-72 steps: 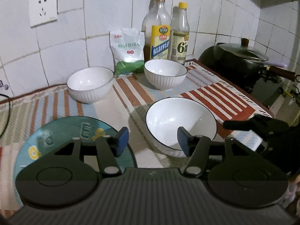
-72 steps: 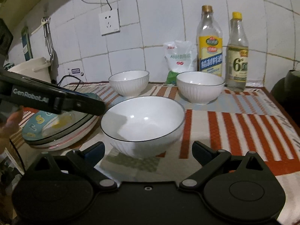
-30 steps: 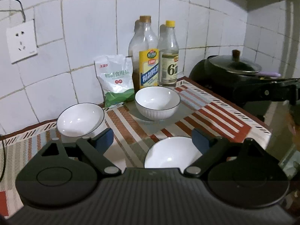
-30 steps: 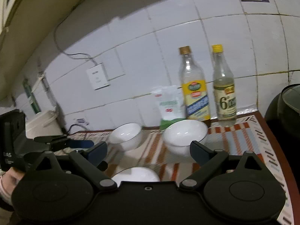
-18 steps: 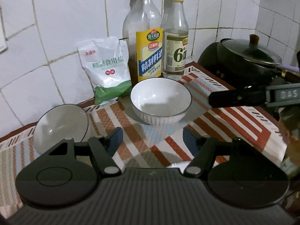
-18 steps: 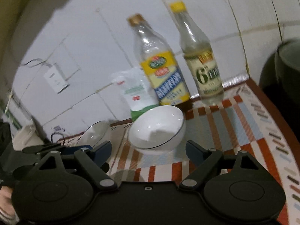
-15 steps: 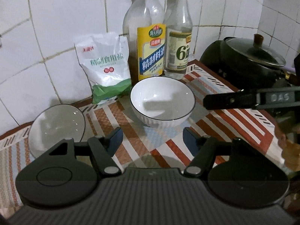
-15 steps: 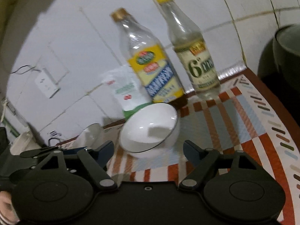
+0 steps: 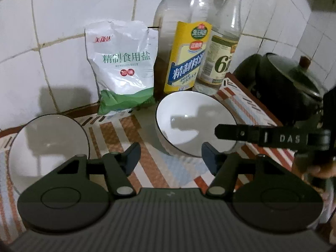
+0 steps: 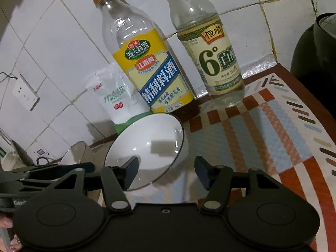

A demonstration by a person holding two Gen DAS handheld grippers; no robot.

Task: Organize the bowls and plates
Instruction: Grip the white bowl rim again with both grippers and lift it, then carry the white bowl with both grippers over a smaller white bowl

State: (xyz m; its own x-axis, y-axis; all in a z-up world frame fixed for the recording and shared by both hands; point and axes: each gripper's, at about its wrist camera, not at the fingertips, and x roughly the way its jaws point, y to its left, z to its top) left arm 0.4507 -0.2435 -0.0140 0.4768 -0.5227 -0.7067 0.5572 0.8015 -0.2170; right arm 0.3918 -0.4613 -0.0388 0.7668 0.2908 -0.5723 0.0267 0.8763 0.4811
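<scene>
While both tools hover spread and empty, the white ribbed bowl [image 9: 196, 126] sits near the striped mat's [image 10: 273, 130] back edge, just before the cooking-wine bottle [image 10: 147, 67]. Right gripper [image 10: 166, 173]: its left finger is over the bowl, its right finger outside; straddle the near wall, close gently. Left gripper [image 9: 171, 157]: hold clear. Second bowl [image 9: 47, 145]: back left.
</scene>
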